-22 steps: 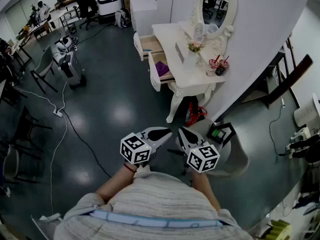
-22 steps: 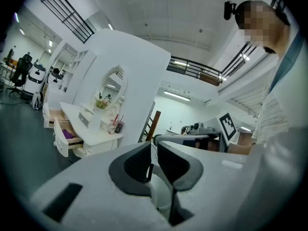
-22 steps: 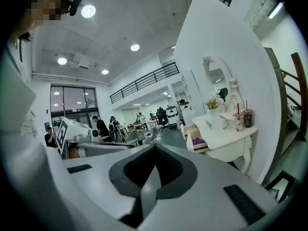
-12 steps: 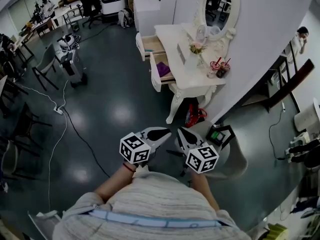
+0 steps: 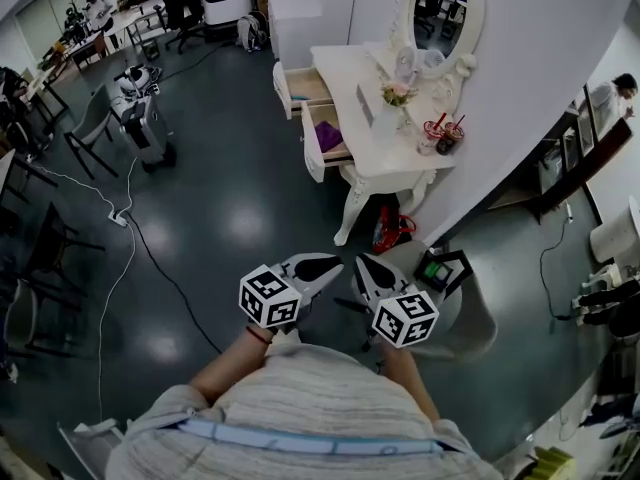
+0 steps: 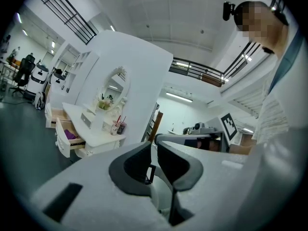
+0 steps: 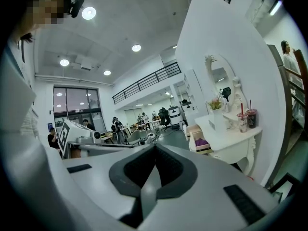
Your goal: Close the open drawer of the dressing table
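Left gripper (image 6: 155, 147): jaws are held a narrow slit apart; nothing is gripped or touched.
Right gripper (image 7: 154, 148): jaws are brought together at the tips; nothing is held.
Both grippers are held side by side in front of the person's striped top (image 5: 300, 388), above the dark floor (image 5: 200, 218).

Change from the earlier frames: the grippers are kept in the same place; the dressing table is shifted only slightly in the head view; a person (image 5: 622, 86) is now seen at the right edge.

Dressing table (image 5: 375, 153): white, set against the white wall, well apart from both grippers. Two drawers are pulled out on its front. A purple cloth (image 5: 327, 136) is seen in the nearer drawer (image 5: 312, 153); the farther drawer (image 5: 285, 88) is also open. An oval mirror (image 5: 440, 8), a vase of flowers (image 5: 398, 98) and two cups with straws (image 5: 440, 133) are carried on top.
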Available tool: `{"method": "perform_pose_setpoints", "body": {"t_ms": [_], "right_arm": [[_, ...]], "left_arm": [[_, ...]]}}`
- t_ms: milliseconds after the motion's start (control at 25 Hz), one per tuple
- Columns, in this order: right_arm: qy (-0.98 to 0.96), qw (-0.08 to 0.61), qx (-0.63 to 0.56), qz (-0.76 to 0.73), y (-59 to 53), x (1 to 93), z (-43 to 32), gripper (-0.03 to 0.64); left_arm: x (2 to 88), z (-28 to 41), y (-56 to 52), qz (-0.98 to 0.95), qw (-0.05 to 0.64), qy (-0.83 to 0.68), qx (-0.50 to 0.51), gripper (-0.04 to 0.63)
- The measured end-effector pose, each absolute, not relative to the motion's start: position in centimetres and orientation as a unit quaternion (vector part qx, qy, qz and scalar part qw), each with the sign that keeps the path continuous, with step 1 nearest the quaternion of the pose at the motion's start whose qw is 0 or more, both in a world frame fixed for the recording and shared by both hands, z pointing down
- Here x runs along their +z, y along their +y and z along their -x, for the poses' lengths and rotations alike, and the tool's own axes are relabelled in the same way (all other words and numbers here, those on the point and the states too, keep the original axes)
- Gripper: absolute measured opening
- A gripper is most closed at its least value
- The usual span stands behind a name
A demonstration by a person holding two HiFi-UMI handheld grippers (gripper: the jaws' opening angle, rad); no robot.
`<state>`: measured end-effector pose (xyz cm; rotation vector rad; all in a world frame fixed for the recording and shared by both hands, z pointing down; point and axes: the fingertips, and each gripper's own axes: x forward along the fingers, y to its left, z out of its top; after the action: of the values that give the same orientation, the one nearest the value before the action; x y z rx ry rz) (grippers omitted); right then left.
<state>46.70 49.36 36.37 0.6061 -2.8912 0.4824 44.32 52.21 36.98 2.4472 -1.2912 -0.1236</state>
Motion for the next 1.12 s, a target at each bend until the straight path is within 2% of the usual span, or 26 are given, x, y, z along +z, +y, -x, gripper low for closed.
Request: {"method": "perform_pose_setpoints", "body": {"t_ms": [520,1120], "right_arm": [[-0.966,0.093,0.151,-0.186,45.8,36.7,-40.2,0.012],[-0.964,0.091,0.147,-0.204,38.2,36.3,-27.5,0.012]], "left_arm": [[37.6,-36.6,48.7,-0.854,0.194,-0.479,-0.054,0.051],[37.5,-22.1,42.2,-0.856,0.186,-0.478,-0.063,0.051]]}}
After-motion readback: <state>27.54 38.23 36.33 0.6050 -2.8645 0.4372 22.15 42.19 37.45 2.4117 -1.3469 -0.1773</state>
